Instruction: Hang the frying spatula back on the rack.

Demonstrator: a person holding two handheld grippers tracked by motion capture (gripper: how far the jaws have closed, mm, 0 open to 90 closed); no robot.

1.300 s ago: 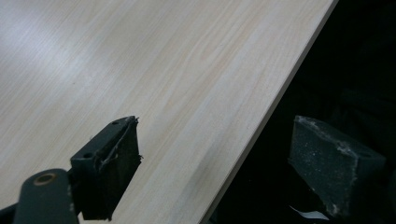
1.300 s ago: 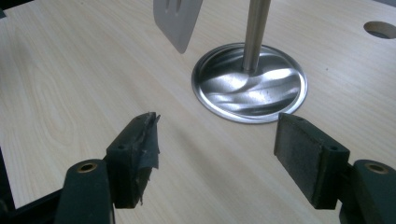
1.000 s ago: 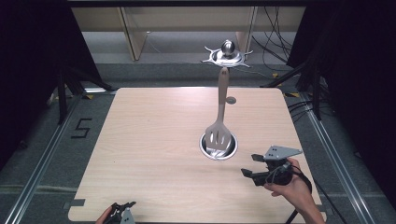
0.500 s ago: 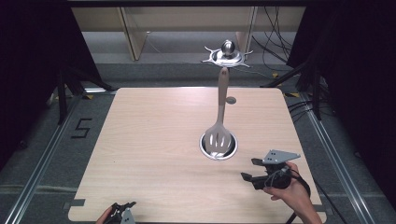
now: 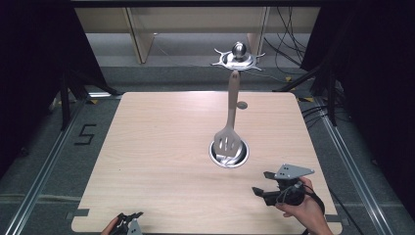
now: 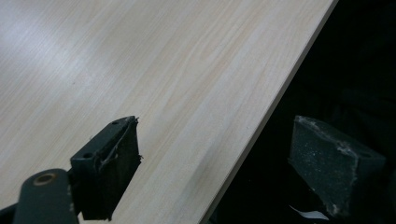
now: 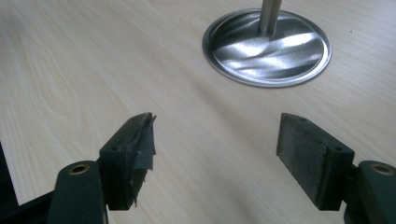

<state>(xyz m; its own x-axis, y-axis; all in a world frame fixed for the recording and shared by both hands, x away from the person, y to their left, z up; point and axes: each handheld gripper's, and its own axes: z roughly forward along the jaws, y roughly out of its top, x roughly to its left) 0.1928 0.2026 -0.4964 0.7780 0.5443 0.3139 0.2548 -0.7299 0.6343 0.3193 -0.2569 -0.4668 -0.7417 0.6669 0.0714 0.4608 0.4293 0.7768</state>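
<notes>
A slotted spatula (image 5: 229, 132) with a pale handle hangs upright from a metal stand; its head hovers over the stand's round steel base (image 5: 229, 152). The stand's hook ring with a ball top (image 5: 238, 55) shows above. My right gripper (image 5: 263, 183) is held in a hand at the near right of the table, open and empty, pointing left toward the base. In the right gripper view the jaws (image 7: 219, 135) stand wide apart, with the base (image 7: 267, 46) and the pole (image 7: 269, 14) ahead. My left gripper (image 5: 129, 218) sits open at the near edge, one jaw over the wood (image 6: 219, 149).
The light wooden table (image 5: 161, 147) is bare apart from the stand. Dark floor with rails surrounds it, and cables lie at the back right (image 5: 288, 49). A "5" mark (image 5: 84, 134) is on the floor at the left. Wooden shelving (image 5: 142, 29) stands behind.
My right gripper has drifted a little toward the near edge and to the right, away from the stand's base. The left gripper and the spatula have stayed put.
</notes>
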